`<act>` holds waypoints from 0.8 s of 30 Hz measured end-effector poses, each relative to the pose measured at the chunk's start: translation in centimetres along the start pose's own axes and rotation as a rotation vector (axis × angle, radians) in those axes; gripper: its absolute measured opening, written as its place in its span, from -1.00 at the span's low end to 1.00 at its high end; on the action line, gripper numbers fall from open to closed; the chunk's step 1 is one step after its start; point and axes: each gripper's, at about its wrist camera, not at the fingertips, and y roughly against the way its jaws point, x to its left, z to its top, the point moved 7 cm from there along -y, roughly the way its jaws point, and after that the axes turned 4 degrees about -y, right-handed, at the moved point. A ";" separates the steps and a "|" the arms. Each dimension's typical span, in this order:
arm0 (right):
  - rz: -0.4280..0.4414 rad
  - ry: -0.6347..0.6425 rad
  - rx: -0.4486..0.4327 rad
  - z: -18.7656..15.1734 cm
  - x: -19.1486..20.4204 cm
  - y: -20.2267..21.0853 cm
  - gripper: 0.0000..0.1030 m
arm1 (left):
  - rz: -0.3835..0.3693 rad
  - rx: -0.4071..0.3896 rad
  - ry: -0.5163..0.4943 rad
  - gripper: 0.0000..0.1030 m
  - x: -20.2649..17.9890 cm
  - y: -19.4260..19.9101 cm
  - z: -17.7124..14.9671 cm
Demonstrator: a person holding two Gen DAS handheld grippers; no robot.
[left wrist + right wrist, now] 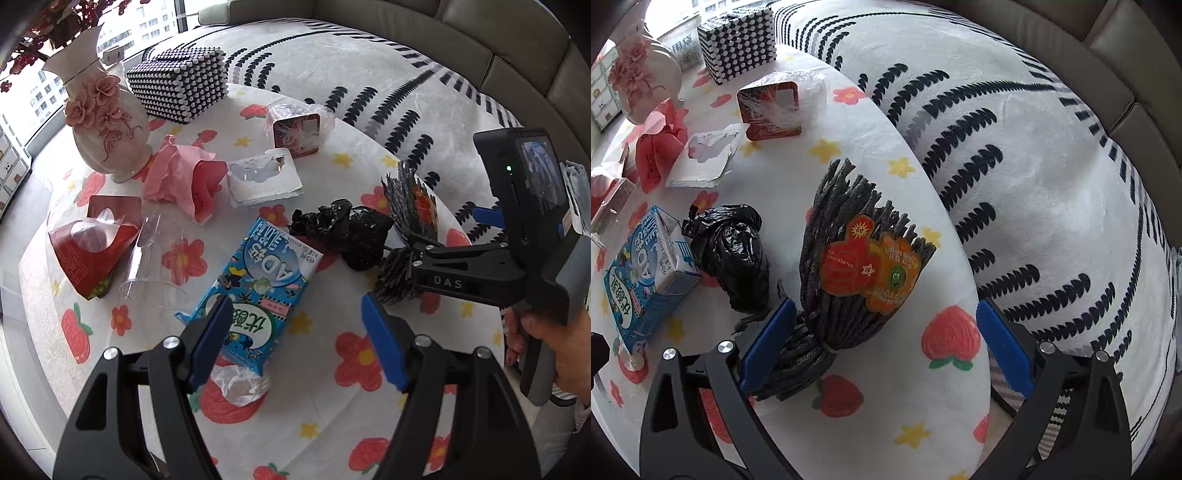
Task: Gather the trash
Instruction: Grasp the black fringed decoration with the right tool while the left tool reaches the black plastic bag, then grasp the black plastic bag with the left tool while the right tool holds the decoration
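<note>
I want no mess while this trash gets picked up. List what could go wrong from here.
1. The blue drink carton lies partly under the open left tongs; squeezing it may spill any leftover liquid.
2. The right tongs straddle the dark foam net near the table edge; a nudge could drop it.

I count one blue milk carton [255, 291], one black plastic bag [343, 230], one bundle of dark strings [846, 266] and one pink paper wad [184, 181]. I see two red boxes [86, 251] [297, 134] (both partly see-through), one white torn pack [264, 181], one clear plastic piece [151, 266], one vase [107, 125], and one dotted box [177, 85].
</note>
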 end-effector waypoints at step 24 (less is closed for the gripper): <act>0.114 -0.043 0.021 0.0 -3.0 0.6 -0.70 | -0.047 -0.001 -0.116 0.40 -6.1 -7.2 5.5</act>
